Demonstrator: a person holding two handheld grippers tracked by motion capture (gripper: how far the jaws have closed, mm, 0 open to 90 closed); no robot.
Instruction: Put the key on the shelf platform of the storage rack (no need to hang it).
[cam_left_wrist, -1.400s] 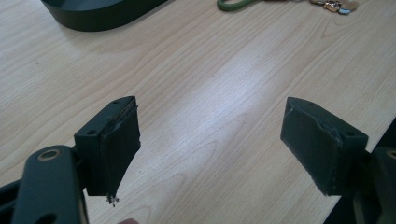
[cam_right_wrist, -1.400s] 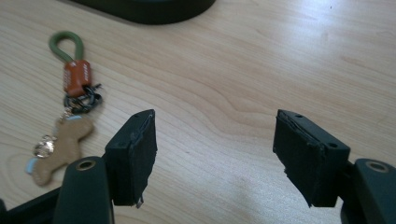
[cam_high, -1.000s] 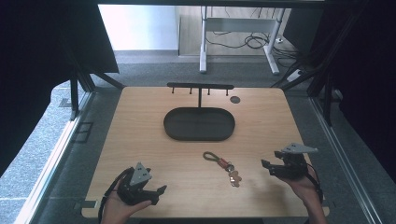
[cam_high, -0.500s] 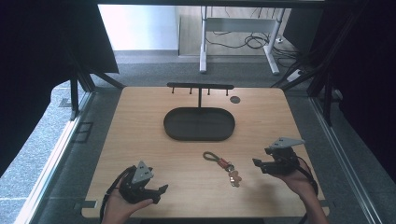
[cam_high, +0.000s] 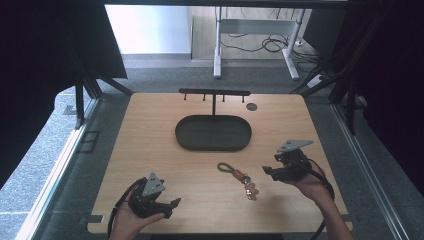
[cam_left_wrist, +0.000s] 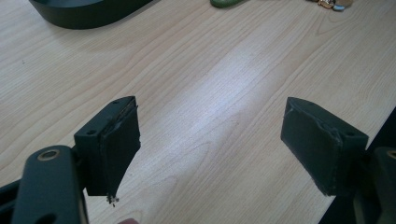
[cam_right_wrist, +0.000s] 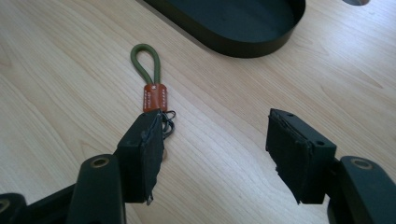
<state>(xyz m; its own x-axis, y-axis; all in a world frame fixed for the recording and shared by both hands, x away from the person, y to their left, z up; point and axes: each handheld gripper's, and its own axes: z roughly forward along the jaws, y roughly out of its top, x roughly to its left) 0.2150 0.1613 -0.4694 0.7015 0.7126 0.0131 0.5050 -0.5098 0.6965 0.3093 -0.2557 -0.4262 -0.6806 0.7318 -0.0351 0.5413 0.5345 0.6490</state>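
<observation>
both grippers low over table (cam_high: 150, 150), right gripper (cam_high: 270, 171) near keychain (cam_high: 239, 175).

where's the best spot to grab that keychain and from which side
Likely the brown leather tab of the keychain, where the green loop meets the ring. It lies flat, so come straight down with the right gripper, open and nearest, jaws across the tab.

- Bare wooden table (cam_high: 150, 145) is lying open between your two hands and along the left side.
- A black oval tray (cam_high: 213, 133) is sitting mid-table, with a hook rack (cam_high: 215, 93) standing just behind it, blocking the far centre.
- A keychain (cam_high: 239, 176) is lying near your right gripper (cam_high: 270, 172), just beside its spread jaws.
</observation>
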